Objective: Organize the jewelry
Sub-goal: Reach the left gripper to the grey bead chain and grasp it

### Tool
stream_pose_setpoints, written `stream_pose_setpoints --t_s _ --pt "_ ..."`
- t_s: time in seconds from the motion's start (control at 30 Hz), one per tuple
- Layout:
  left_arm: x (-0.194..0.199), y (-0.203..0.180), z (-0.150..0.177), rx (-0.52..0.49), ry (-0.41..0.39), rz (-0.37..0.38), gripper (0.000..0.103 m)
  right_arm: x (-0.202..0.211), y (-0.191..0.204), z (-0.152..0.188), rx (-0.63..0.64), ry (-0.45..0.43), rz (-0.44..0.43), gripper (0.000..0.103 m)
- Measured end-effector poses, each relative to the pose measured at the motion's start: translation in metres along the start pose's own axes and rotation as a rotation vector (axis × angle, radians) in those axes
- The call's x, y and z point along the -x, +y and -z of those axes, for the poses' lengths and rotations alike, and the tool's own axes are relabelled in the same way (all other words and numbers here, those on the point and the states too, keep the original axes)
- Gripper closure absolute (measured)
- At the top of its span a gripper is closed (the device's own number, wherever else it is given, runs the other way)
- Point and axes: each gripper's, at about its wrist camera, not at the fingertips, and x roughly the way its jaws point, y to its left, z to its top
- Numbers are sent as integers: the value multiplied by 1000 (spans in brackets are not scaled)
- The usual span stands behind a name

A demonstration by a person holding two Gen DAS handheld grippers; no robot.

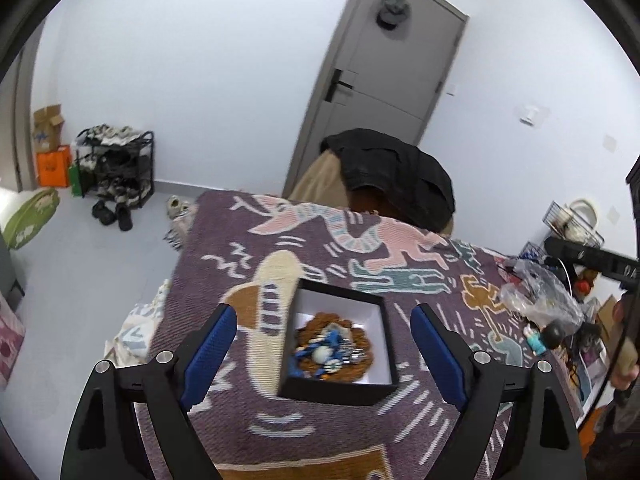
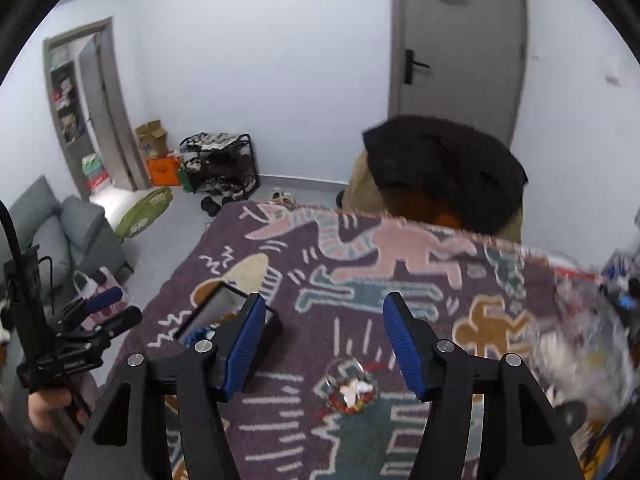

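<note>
A black box with a white inside [image 1: 382,322] lies open on the patterned purple blanket [image 1: 248,264]. It holds a heap of jewelry [image 1: 334,346]: brown beads, blue pieces and a white bead. My left gripper [image 1: 324,316] is open and hangs above the box, one finger on each side. In the right wrist view the box [image 2: 269,322] is at the left, partly behind my left finger. My right gripper [image 2: 324,310] is open above the blanket. A small clear bag with white and red bits [image 2: 352,390] lies just below it.
Crumpled clear plastic bags [image 1: 540,296] and small clutter sit at the blanket's right edge. A chair draped with a black jacket [image 1: 396,172] stands behind the blanket. A shoe rack [image 1: 116,164], boxes and a grey door [image 1: 384,68] are farther back.
</note>
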Motion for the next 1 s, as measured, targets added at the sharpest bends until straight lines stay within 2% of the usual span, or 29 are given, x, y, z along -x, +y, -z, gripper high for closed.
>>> stream_pose_setpoints --t_s 0.2,0.33,0.53,0.83,1.0 --pt "-20 -45 4 -107 46 51 16 2 -43 34 -116 -6 -7 42" --pt "-41 -75 11 -162 119 83 37 1 -63 55 -173 -10 2 42" --pt "-69 -110 20 -207 198 118 54 -8 -84 86 -245 7 10 42" --pt "-112 -138 32 -248 288 108 56 -20 -113 126 -378 4 -11 42" --pt "-139 -150 43 -270 354 105 64 -28 -126 142 -441 12 -27 42"
